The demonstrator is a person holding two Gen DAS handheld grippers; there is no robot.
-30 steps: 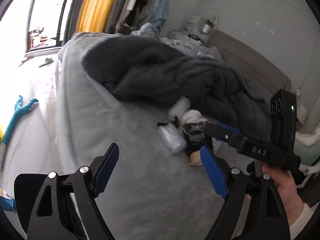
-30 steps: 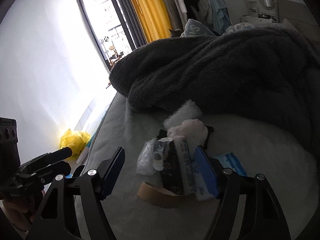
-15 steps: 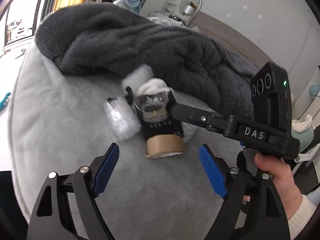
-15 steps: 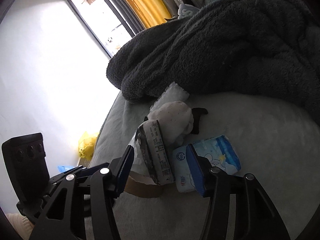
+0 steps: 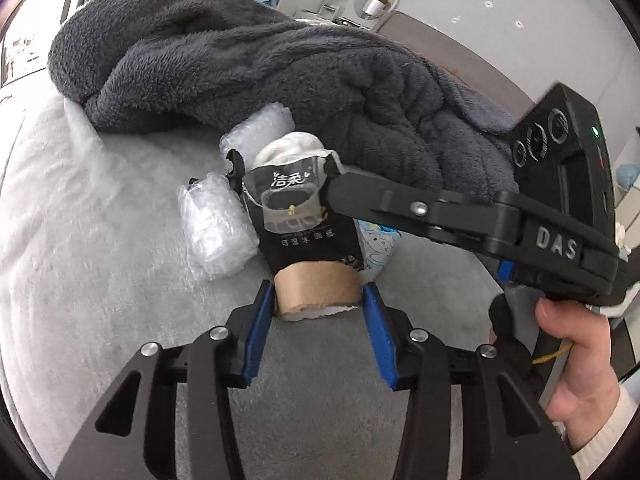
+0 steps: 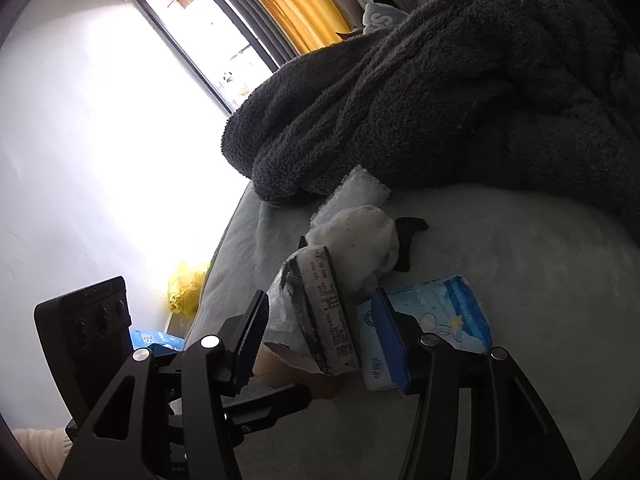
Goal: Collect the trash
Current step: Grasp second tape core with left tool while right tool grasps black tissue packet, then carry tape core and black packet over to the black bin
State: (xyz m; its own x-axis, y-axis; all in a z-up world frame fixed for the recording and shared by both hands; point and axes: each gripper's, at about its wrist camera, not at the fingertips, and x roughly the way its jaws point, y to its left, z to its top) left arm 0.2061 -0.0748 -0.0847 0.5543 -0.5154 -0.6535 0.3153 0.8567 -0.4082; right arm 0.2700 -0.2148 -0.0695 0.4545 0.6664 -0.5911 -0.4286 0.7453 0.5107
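Trash (image 5: 304,236) lay in small heap on grey bed (image 5: 100,280), centre of left wrist view, below dark blanket (image 5: 280,68): cardboard tube (image 5: 318,290), black tissue wrapper (image 5: 304,220), bubble wrap (image 5: 216,232), blue-white packet (image 6: 440,312).

Left gripper (image 5: 318,308) had just been closing, tube between its jaws; blue pads seemed clamped on tube ends.

Right gripper (image 6: 320,336) stood half apart around black wrapper, contact unclear.

Step judged: grasping pieces. Next move likely calls for firm hold, then lift clear.
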